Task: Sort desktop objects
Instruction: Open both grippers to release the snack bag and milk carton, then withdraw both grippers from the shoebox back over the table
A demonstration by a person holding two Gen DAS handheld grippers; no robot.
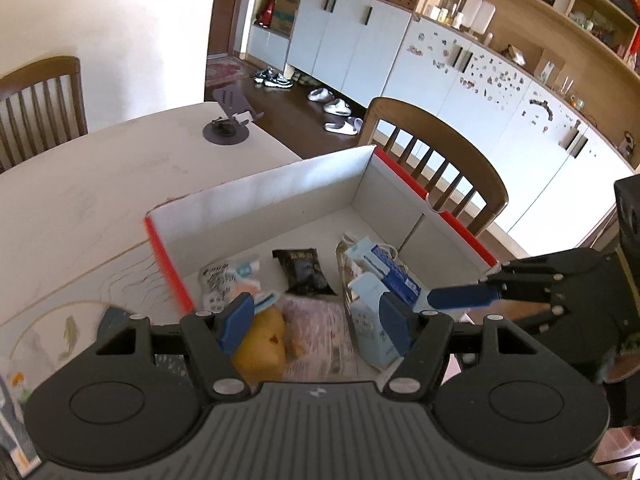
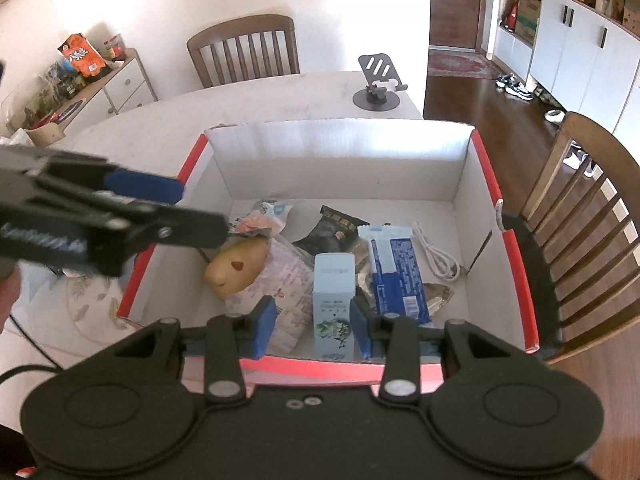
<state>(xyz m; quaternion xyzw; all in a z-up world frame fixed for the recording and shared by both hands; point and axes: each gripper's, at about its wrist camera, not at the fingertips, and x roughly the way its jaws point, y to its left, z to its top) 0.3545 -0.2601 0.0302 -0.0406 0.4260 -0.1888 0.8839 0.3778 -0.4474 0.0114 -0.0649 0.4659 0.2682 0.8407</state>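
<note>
A white cardboard box with red edges (image 1: 280, 184) (image 2: 340, 152) sits on the table. It holds a yellow toy (image 1: 260, 340) (image 2: 236, 268), a pink tissue pack (image 1: 316, 332) (image 2: 284, 292), a black snack bag (image 1: 304, 272) (image 2: 332, 232), a light blue carton (image 1: 370, 320) (image 2: 334, 292), a blue-white packet (image 1: 394, 268) (image 2: 396, 272), a white cable (image 2: 436, 256) and a white pouch (image 1: 228, 280) (image 2: 264, 216). My left gripper (image 1: 316, 324) (image 2: 188, 216) is open and empty above the box's left side. My right gripper (image 2: 314, 326) (image 1: 464, 300) is open and empty over the near edge, around the carton's top.
A grey phone stand (image 1: 228, 120) (image 2: 378, 88) stands at the table's far end. Wooden chairs (image 1: 436, 160) (image 2: 592, 232) stand to the right and behind (image 2: 244, 48). A patterned mat (image 1: 60, 332) lies left of the box.
</note>
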